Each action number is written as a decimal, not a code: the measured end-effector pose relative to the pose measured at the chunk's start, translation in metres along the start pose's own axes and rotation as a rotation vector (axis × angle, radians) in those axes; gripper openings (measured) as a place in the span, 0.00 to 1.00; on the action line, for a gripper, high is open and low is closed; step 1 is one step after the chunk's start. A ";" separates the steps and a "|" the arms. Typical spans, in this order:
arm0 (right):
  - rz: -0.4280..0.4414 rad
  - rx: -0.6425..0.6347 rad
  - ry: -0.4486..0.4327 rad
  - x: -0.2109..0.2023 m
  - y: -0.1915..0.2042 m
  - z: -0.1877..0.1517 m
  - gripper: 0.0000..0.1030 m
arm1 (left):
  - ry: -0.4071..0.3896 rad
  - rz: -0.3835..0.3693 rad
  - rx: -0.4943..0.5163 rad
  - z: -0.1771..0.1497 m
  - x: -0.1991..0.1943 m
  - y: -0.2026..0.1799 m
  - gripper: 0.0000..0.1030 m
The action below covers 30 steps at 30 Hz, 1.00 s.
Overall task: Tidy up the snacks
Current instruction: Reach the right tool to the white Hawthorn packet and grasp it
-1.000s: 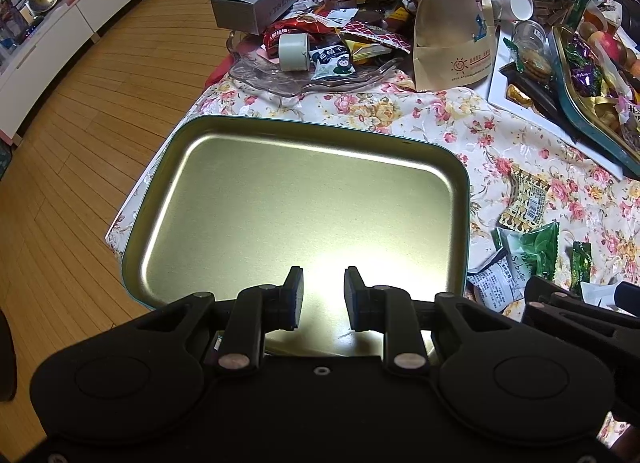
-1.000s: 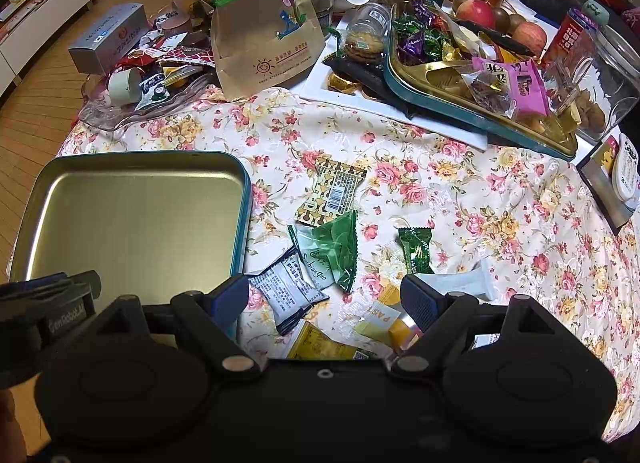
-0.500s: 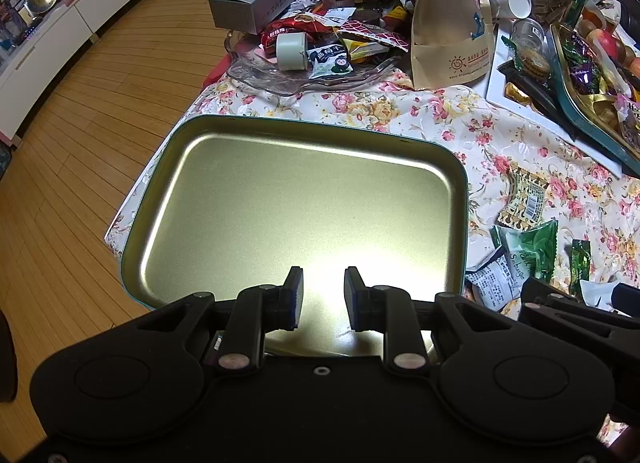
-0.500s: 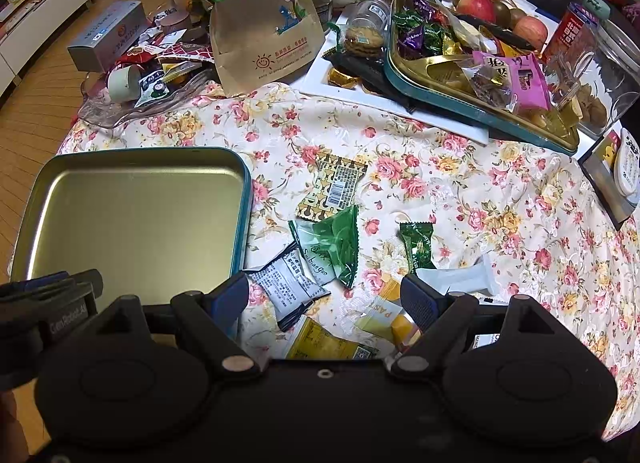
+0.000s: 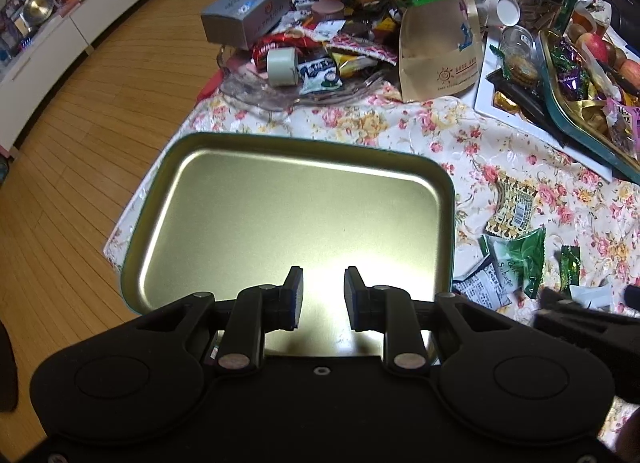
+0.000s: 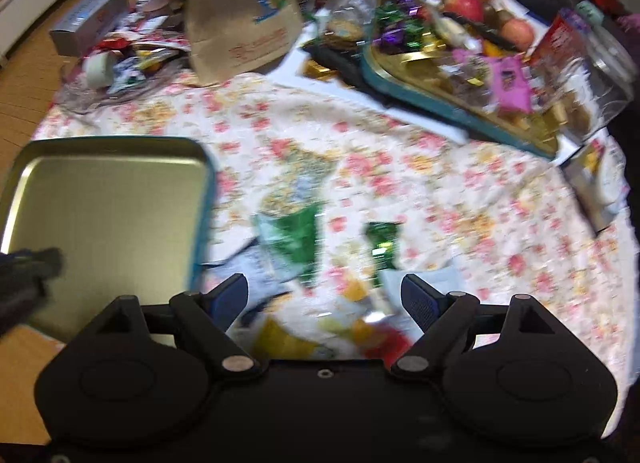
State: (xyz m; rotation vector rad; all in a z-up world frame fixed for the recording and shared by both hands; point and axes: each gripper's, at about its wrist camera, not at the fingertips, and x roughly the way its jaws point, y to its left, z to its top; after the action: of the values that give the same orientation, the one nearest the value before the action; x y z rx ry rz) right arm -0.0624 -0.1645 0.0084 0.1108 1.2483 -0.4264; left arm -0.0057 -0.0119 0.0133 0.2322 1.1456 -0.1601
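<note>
**Desk:** While the gold tin tray (image 5: 280, 223) sits bare at the near left corner of the floral tablecloth (image 5: 400, 127), has any sorting been done?

**Photographer:** Judging by the scene, none. Nothing lies in the tray. The loose snack packets (image 5: 516, 263) lie scattered on the cloth just to its right: a green wrapper (image 6: 298, 237), a smaller dark green sachet (image 6: 382, 241), a patterned gold-and-black packet (image 5: 512, 207) and a grey one (image 5: 480, 291) touching the tray's right rim.

**Desk:** And the two tools?

**Photographer:** The left gripper (image 5: 322, 297) hangs over the tray's near edge, jaws partly parted with nothing between them. The right gripper (image 6: 324, 297) is spread wide over the near packets, also carrying nothing; its view is blurred, so whether it touches any wrapper I cannot tell.

**Desk:** What remains?

**Photographer:** Seemingly everything: each packet must be lifted and laid in the tray. A second tray (image 5: 580, 119) at the far right is already heaped with sweets, beside a paper bag (image 5: 436, 43) and a glass dish (image 5: 304, 91) of wrappers.
</note>
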 end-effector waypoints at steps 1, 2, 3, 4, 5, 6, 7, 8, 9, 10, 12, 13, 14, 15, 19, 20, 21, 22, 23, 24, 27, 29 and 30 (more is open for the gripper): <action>-0.020 0.001 -0.004 0.000 -0.006 0.001 0.85 | -0.006 0.006 0.005 0.000 -0.002 -0.002 0.32; -0.042 0.010 -0.008 0.000 -0.013 0.002 0.85 | -0.015 0.010 0.014 0.002 -0.004 -0.005 0.32; -0.059 0.023 -0.011 0.000 -0.020 0.002 0.85 | -0.025 0.009 0.024 0.003 -0.006 -0.008 0.32; -0.073 0.042 -0.016 0.000 -0.027 0.003 0.85 | -0.032 0.007 0.032 0.003 -0.008 -0.011 0.32; -0.085 0.064 -0.020 0.000 -0.036 0.003 0.85 | -0.039 0.001 0.041 0.005 -0.011 -0.015 0.32; -0.085 0.085 -0.030 -0.001 -0.046 0.003 0.84 | -0.043 -0.009 0.047 0.006 -0.014 -0.018 0.32; -0.073 0.105 -0.046 -0.001 -0.056 0.002 0.84 | -0.047 -0.025 0.052 0.008 -0.017 -0.022 0.32; -0.057 0.126 -0.066 -0.003 -0.065 0.001 0.84 | -0.050 -0.041 0.057 0.009 -0.019 -0.026 0.32; -0.038 0.155 -0.090 -0.005 -0.076 -0.001 0.84 | -0.051 -0.058 0.062 0.011 -0.022 -0.030 0.32; -0.031 0.183 -0.106 -0.005 -0.085 -0.003 0.84 | -0.052 -0.074 0.071 0.013 -0.024 -0.035 0.32; -0.040 0.225 -0.091 0.000 -0.102 -0.008 0.84 | -0.061 -0.096 0.100 0.016 -0.029 -0.049 0.32; -0.032 0.227 -0.069 0.005 -0.110 -0.010 0.83 | -0.065 -0.098 0.116 0.018 -0.031 -0.055 0.32; -0.020 0.231 -0.038 0.010 -0.118 -0.012 0.83 | -0.070 -0.099 0.136 0.020 -0.034 -0.063 0.32; -0.012 0.241 -0.005 0.015 -0.126 -0.013 0.80 | -0.073 -0.104 0.159 0.021 -0.036 -0.070 0.32; 0.007 0.372 0.119 0.036 -0.159 -0.025 0.69 | -0.080 -0.124 0.272 0.026 -0.040 -0.098 0.32; 0.010 0.413 0.142 0.041 -0.167 -0.029 0.67 | -0.083 -0.112 0.302 0.027 -0.039 -0.106 0.32; 0.011 0.447 0.162 0.046 -0.173 -0.033 0.66 | -0.083 -0.107 0.323 0.027 -0.037 -0.112 0.32; 0.013 0.475 0.179 0.050 -0.179 -0.036 0.66 | -0.078 -0.106 0.335 0.027 -0.035 -0.116 0.32; 0.017 0.501 0.193 0.054 -0.184 -0.039 0.66 | -0.068 -0.114 0.336 0.027 -0.032 -0.119 0.32; 0.029 0.521 0.197 0.057 -0.188 -0.042 0.66 | -0.053 -0.130 0.327 0.027 -0.029 -0.120 0.32; 0.072 0.546 0.195 0.062 -0.189 -0.048 0.65 | 0.041 -0.200 0.269 0.027 -0.018 -0.118 0.32; 0.099 0.522 0.198 0.068 -0.182 -0.048 0.65 | 0.093 -0.233 0.247 0.027 -0.013 -0.117 0.32; 0.104 0.498 0.205 0.071 -0.176 -0.048 0.64 | 0.102 -0.233 0.239 0.026 -0.011 -0.117 0.32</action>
State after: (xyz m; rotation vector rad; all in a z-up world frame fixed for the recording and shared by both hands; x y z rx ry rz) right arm -0.1537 -0.3287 -0.0473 0.6533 1.3071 -0.6407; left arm -0.0159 -0.1316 0.0221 0.3204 1.2541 -0.4977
